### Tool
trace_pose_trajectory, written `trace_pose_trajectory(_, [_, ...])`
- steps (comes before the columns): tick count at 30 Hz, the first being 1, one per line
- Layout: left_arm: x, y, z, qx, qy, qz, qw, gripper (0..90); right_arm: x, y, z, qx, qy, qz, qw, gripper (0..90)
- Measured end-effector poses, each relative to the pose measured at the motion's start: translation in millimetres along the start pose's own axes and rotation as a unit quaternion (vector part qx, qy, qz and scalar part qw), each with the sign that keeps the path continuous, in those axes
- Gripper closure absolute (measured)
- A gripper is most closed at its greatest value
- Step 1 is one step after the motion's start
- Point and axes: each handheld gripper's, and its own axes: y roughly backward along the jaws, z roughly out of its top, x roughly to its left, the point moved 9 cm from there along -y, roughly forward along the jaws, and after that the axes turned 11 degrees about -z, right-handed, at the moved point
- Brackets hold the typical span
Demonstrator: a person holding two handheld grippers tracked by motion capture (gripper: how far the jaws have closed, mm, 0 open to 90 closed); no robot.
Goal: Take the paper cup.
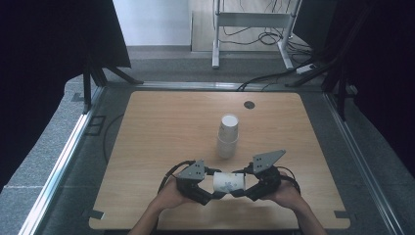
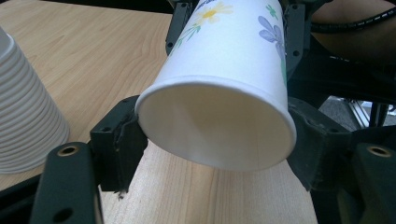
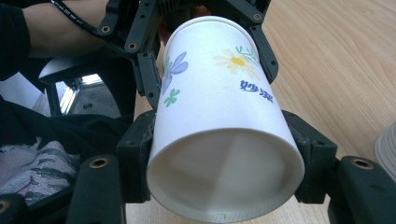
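High view: left gripper [image 1: 214,194] and right gripper [image 1: 237,191] both pinch the cup [image 1: 228,182], one at each end, lying sideways just above the near table [image 1: 161,127] edge. Cup stack [image 1: 228,136] stands farther back.

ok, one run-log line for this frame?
cup: sideways above table, between grippers | left gripper: jaws around one end | right gripper: shut on other end | cup stack: upright behind

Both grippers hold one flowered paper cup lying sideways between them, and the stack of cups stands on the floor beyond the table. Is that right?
Not quite. The stack of cups stands on the table, just beyond the grippers, as the high view shows. The rest holds: left gripper and right gripper hold the flowered paper cup sideways between them.
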Motion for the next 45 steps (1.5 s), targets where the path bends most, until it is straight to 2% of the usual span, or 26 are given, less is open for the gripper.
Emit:
trace_pose_trajectory(14, [-0.5, 2.8, -2.3, 0.018, -0.009, -0.001, 0.9998, 35.7, -0.7, -1.4, -1.1, 0.009, 0.004, 0.008, 0.9999, 36.6])
trace_pose_trajectory(34, [-0.6, 6.1, -2.1, 0.031, -0.014, 0.005, 0.9994, 39.2, -3.0, -4.2, -2.0, 0.012, 0.005, 0.005, 0.9999, 33.7])
trace_pose_trajectory(38, [0.9, 9.5, -2.2, 0.044, -0.01, 0.007, 0.999, 39.1, -4.8, -3.6, -3.0, 0.017, 0.005, -0.004, 0.9998, 29.8])
trace_pose_trajectory(40, [2.1, 11.7, -2.8, 0.058, -0.008, 0.009, 0.9982, 39.0, -5.3, -2.5, -3.3, 0.019, 0.006, -0.008, 0.9998, 28.0])
trace_pose_trajectory(44, [3.8, 13.6, -4.3, 0.092, -0.009, 0.014, 0.9956, 38.8, -6.9, -0.6, -4.1, 0.035, 0.018, -0.024, 0.9989, 23.8])
trace_pose_trajectory(45, [4.2, 13.9, -4.7, 0.106, -0.011, 0.014, 0.9942, 38.7, -6.9, -0.6, -4.0, 0.038, 0.02, -0.026, 0.9988, 23.0])
